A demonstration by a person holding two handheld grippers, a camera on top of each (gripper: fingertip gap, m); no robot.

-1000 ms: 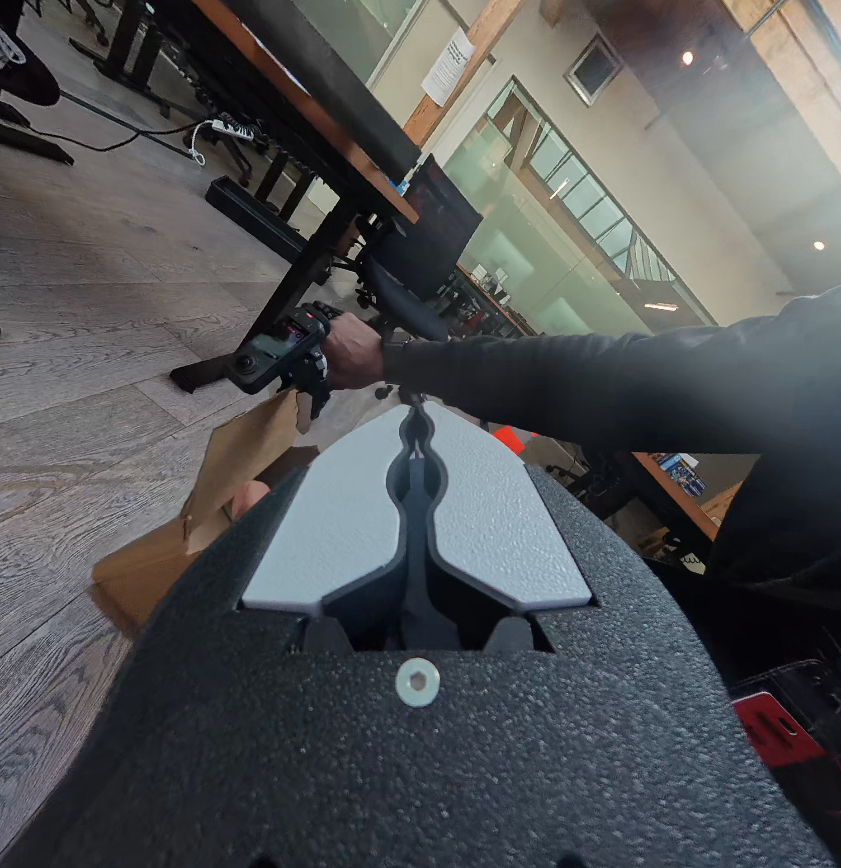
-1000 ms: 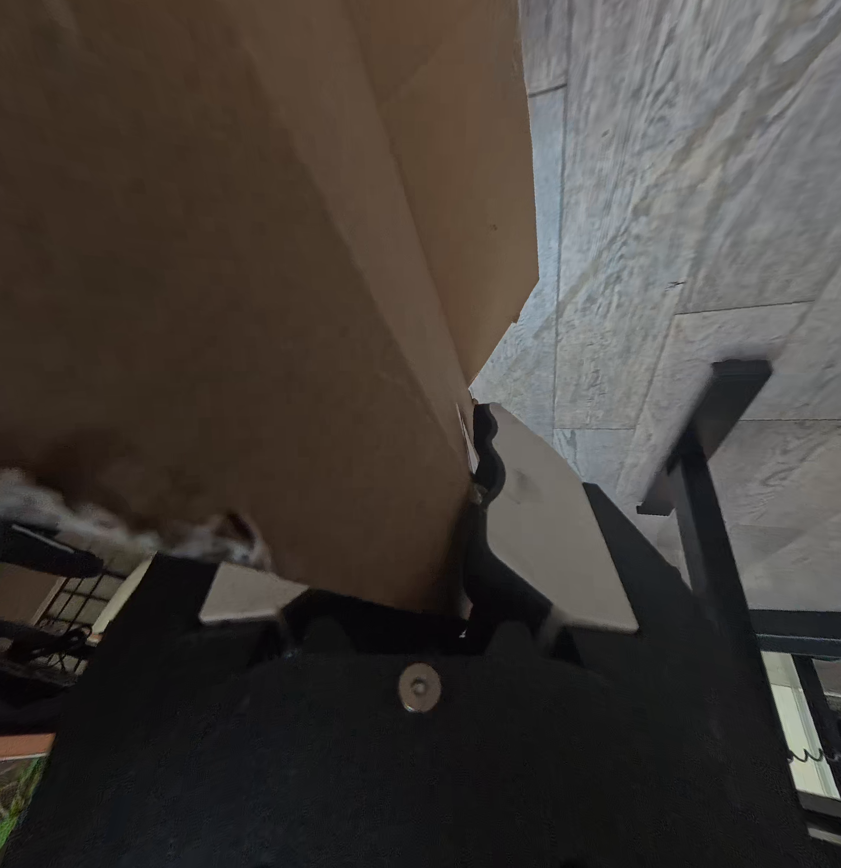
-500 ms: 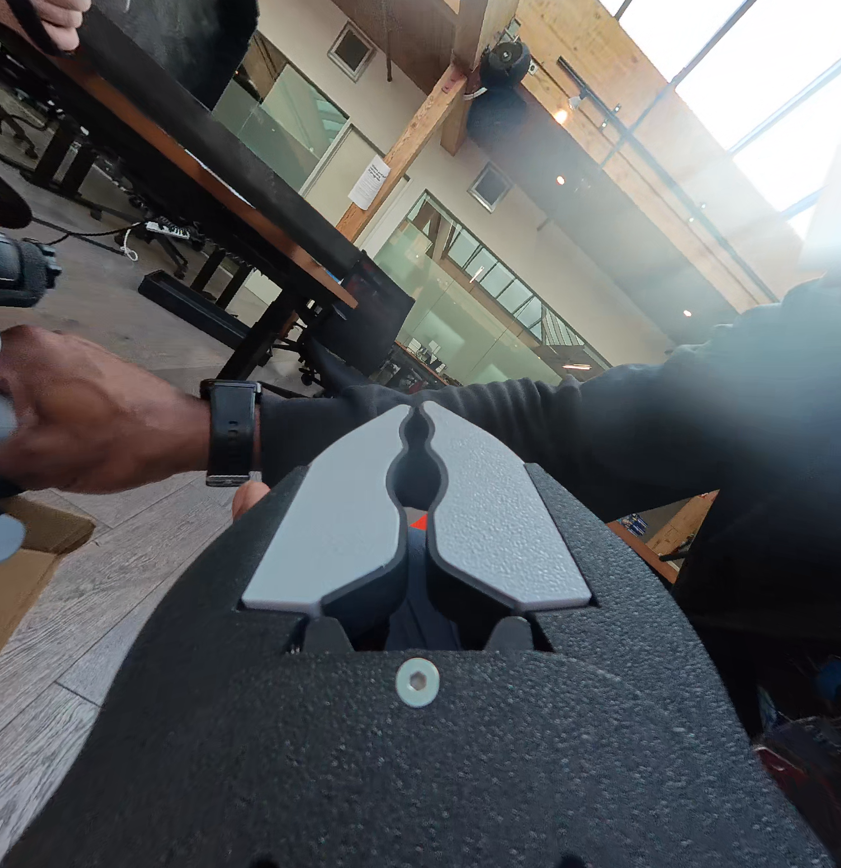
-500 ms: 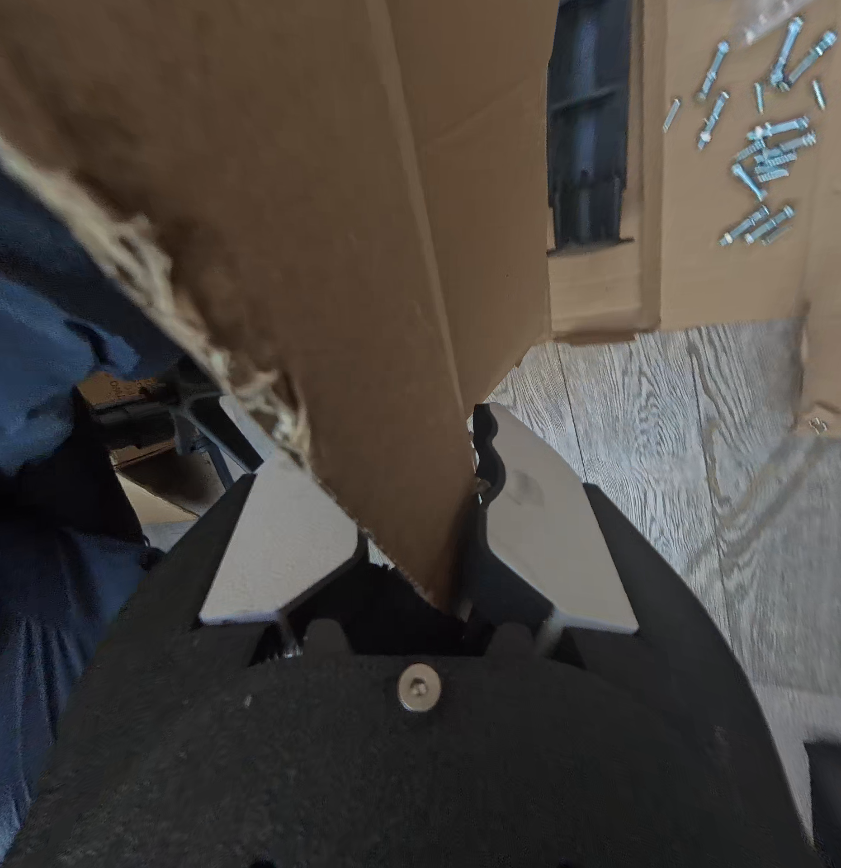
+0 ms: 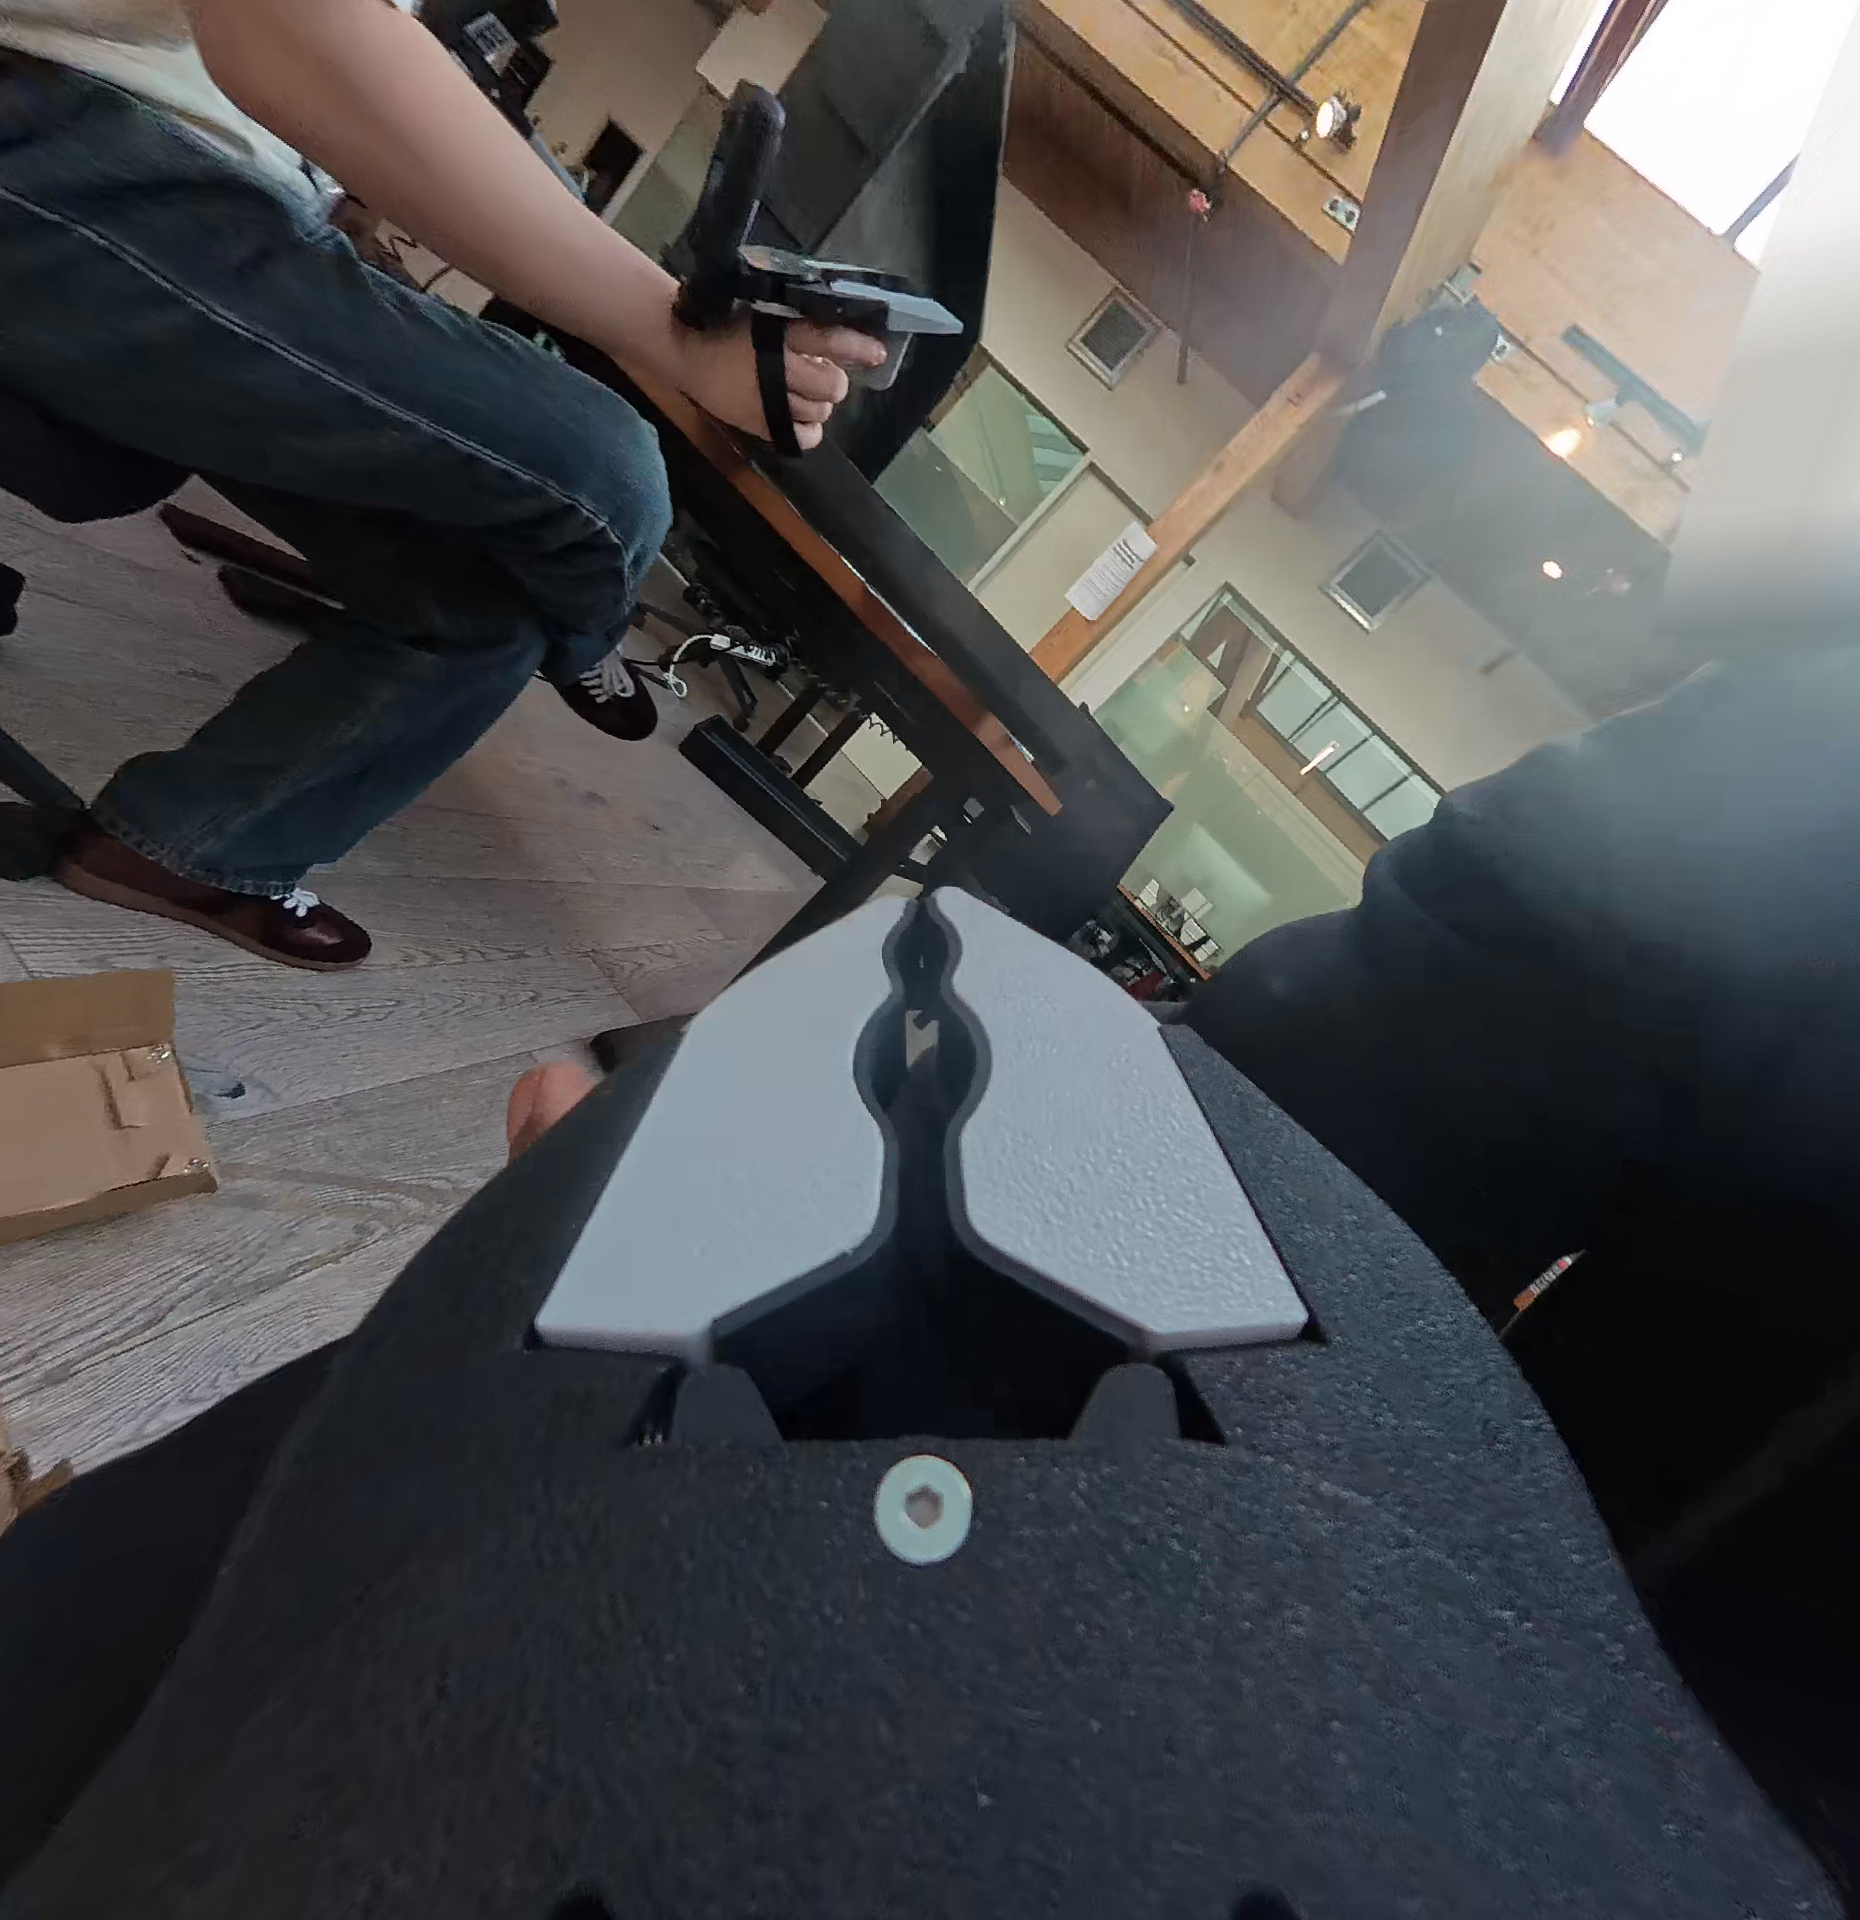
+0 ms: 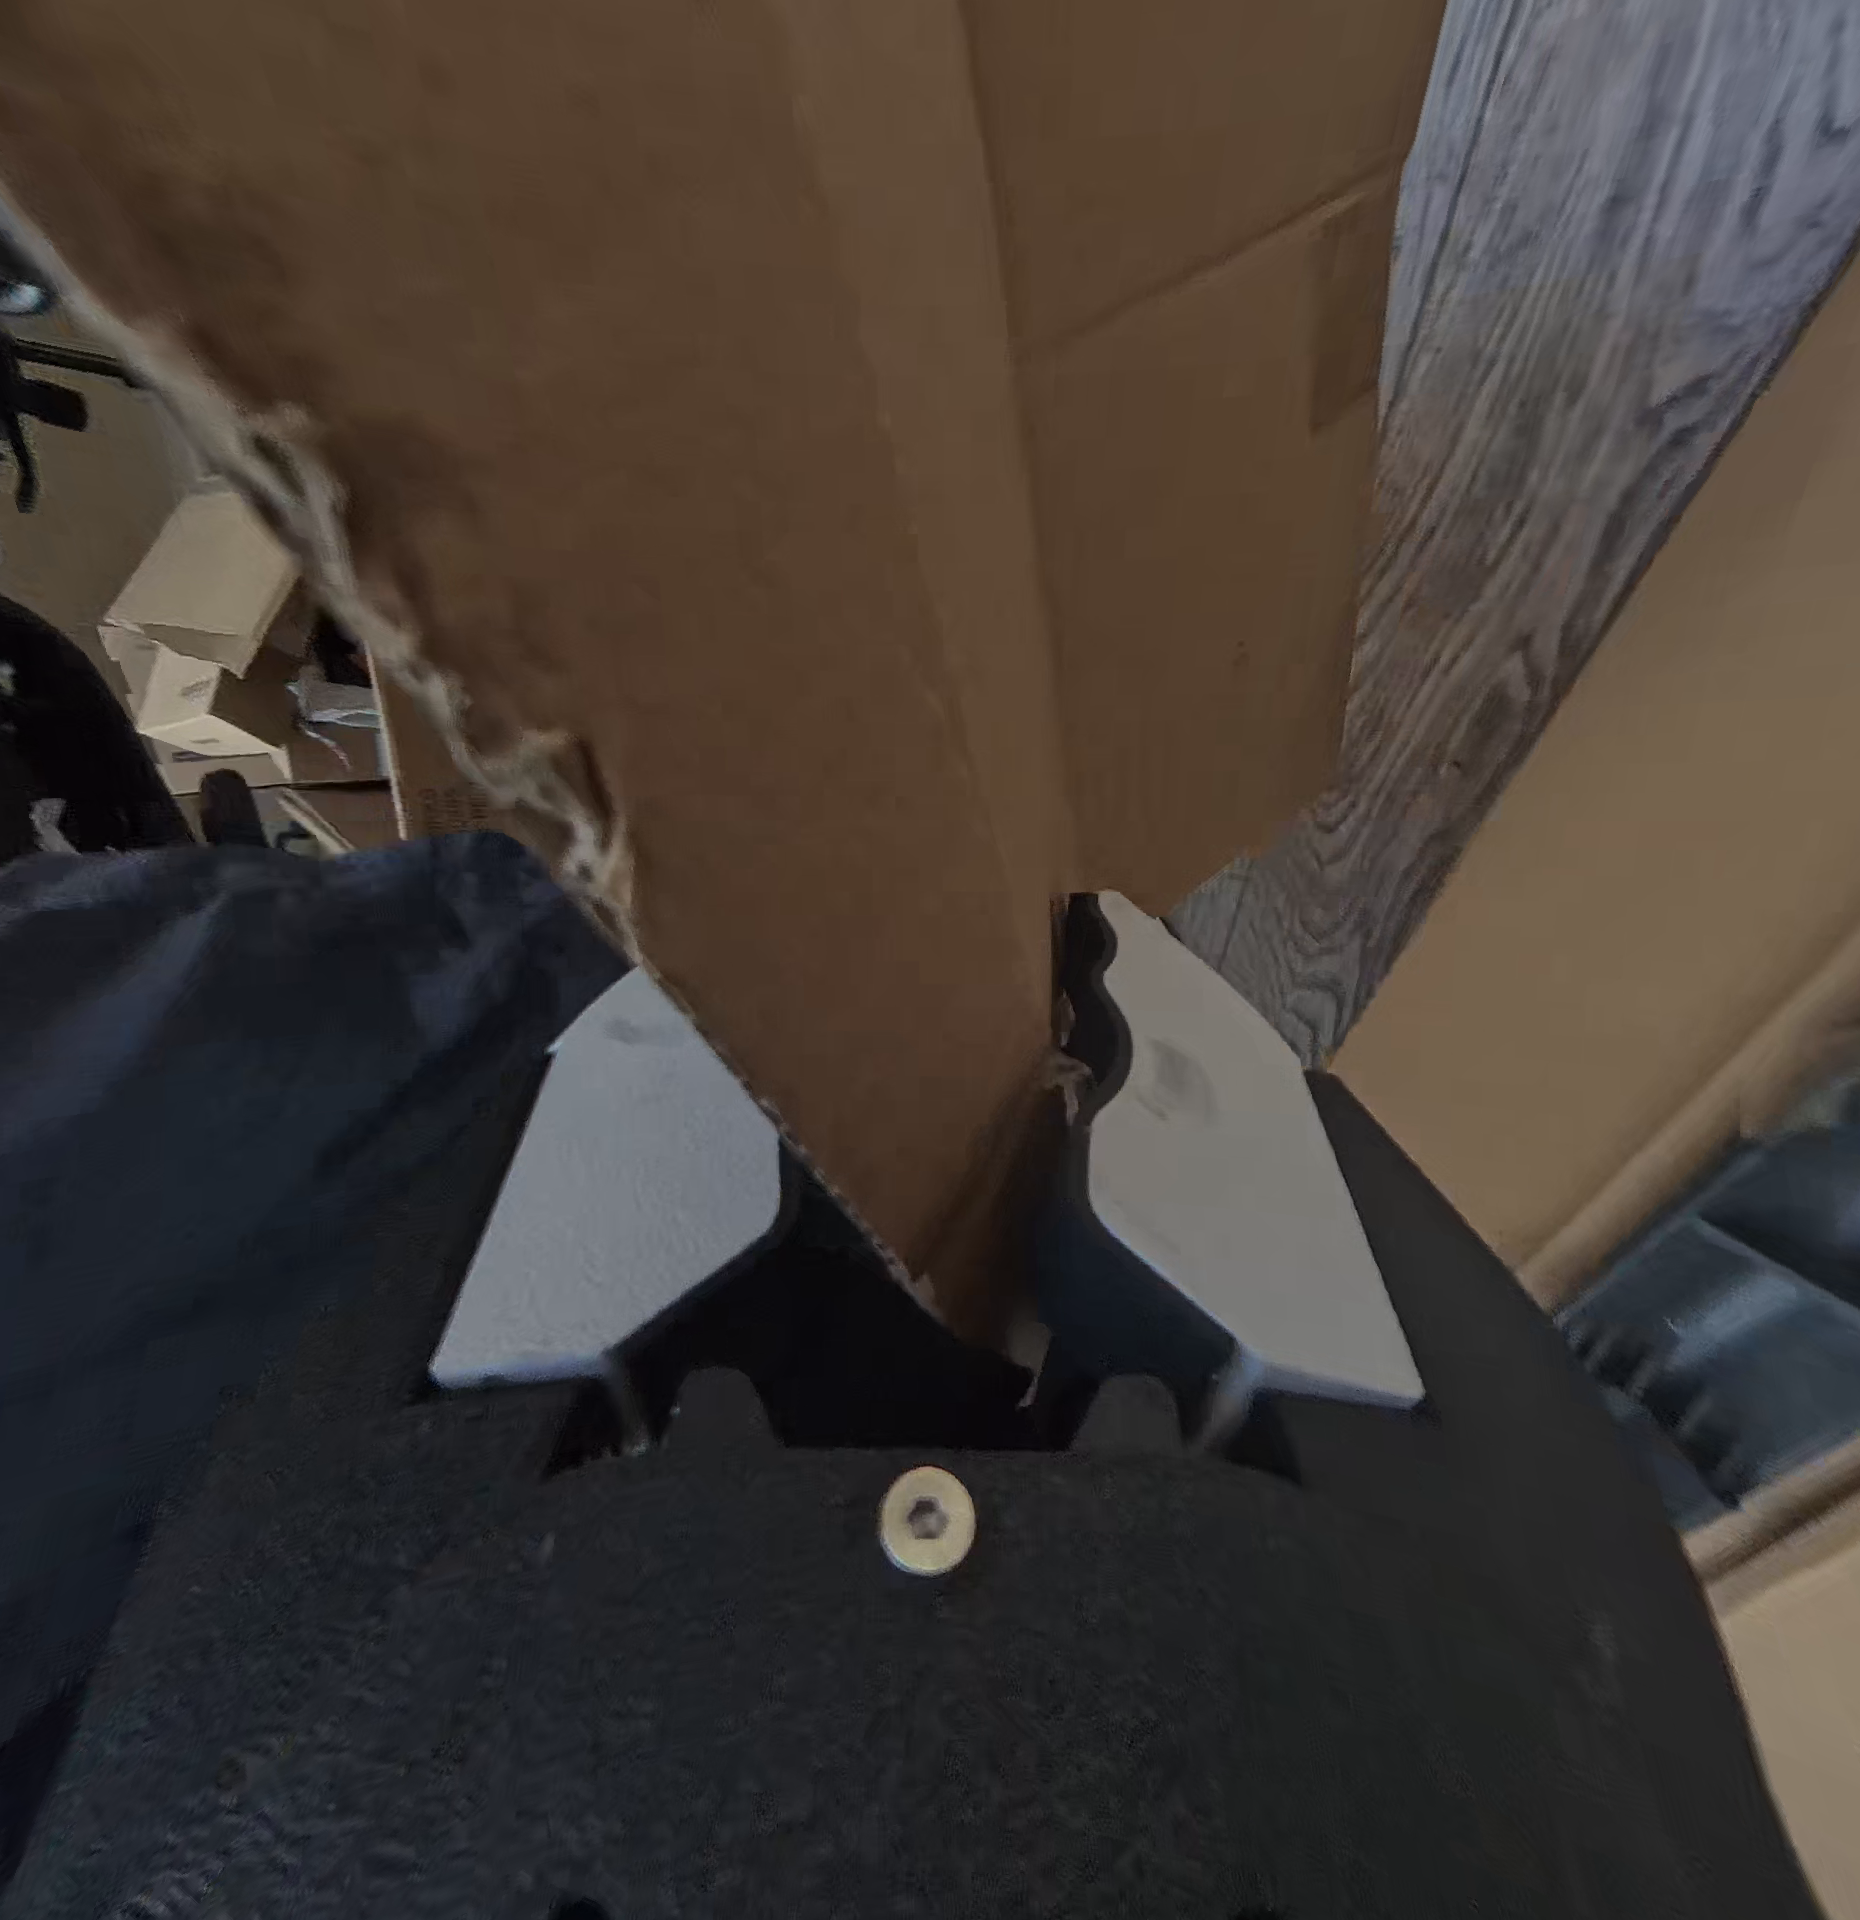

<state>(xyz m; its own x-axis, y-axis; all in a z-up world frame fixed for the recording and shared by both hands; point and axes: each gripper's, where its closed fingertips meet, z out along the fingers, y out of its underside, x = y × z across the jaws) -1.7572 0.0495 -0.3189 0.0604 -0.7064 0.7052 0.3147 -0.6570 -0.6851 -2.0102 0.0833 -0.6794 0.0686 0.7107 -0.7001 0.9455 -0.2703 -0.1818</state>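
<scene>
Left gripper (image 5: pixel 924 940): jaws closed on nothing, raised over the floor (image 5: pixel 406 1039). Right gripper (image 6: pixel 874 935): jaws apart with torn cardboard (image 6: pixel 801 520) between; right pad touches, left hidden, so grip uncertain. More boxes (image 6: pixel 1632 831) nearby.

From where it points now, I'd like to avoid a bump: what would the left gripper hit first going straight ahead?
Probably the dark desk leg just past the shut left gripper; depth is unclear.

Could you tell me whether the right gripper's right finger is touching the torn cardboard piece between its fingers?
Touching. The right wrist view shows the cardboard piece lying flush against the right finger, with no gap along its dark inner pad.
</scene>
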